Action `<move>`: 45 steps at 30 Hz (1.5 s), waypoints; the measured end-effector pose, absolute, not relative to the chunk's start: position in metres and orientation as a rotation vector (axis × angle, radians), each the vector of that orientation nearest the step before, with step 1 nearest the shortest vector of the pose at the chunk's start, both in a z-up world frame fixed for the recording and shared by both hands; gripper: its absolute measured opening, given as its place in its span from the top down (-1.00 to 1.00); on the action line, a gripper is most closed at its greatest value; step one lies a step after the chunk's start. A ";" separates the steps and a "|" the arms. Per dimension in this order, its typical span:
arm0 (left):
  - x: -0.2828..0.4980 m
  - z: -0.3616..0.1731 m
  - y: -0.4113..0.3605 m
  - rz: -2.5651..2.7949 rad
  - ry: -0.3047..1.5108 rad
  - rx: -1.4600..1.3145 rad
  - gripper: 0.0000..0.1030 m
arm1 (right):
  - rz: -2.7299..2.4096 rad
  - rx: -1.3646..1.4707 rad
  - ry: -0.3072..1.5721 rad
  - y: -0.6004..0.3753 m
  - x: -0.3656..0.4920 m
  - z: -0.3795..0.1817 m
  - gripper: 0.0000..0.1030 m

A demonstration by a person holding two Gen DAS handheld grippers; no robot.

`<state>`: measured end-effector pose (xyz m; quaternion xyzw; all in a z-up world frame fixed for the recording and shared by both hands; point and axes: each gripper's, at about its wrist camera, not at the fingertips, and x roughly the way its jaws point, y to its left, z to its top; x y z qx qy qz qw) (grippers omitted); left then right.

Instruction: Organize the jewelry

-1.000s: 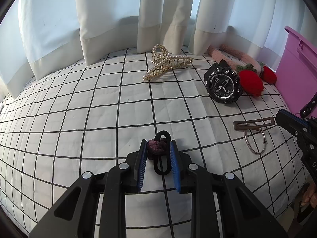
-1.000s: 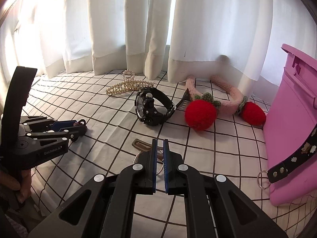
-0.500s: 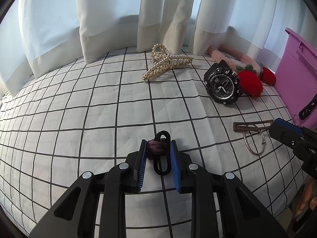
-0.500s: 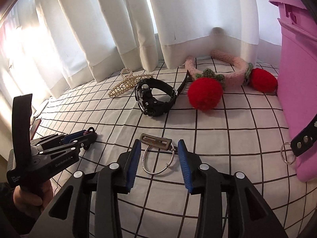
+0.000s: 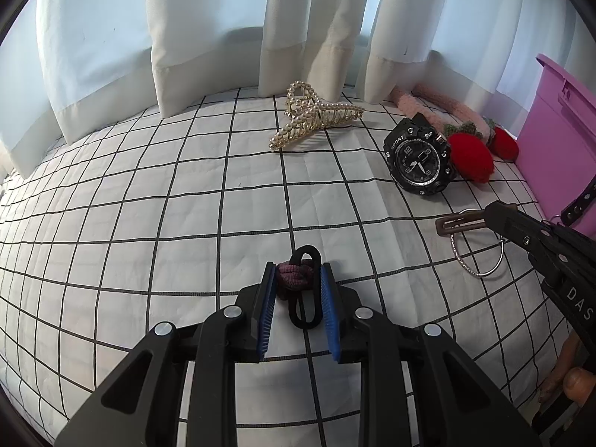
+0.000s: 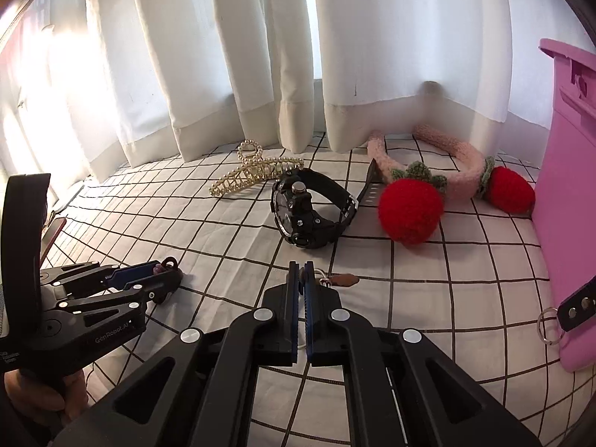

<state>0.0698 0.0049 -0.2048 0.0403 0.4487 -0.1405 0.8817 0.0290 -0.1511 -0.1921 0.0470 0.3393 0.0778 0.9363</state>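
- Knitted maroon hair tie (image 5: 292, 275) with black loop, pinched between left gripper (image 5: 298, 279) pads, well left of black watch (image 5: 419, 158).
- Thin silver hoop (image 5: 480, 257) on flat brown tag, clamped by right gripper (image 6: 301, 272), just in front of watch.
- Pearl-beaded gold claw clip (image 5: 314, 119) left of watch.
- "SPORT" readable on watch bezel.
- "GenRobot.AI" printed on left gripper's body.

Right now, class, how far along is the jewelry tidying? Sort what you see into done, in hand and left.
Done: only a black studded strap hangs over the pink box wall. In hand: the left gripper clamps hair ties; the right gripper is shut on the hoop earring. Left on the checked cloth: pearl claw clip, black sport watch, strawberry headband.
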 end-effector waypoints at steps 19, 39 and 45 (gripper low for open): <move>0.066 -0.203 0.005 -0.287 0.941 0.064 0.55 | 0.197 0.471 0.748 -0.206 0.028 -0.199 0.95; 0.070 -0.204 0.003 -0.295 0.941 0.068 0.53 | 0.198 0.116 0.826 -0.170 -0.007 -0.203 -0.14; 0.071 -0.204 0.001 -0.296 0.940 0.071 0.52 | 0.395 0.061 0.882 -0.133 -0.018 -0.212 -0.14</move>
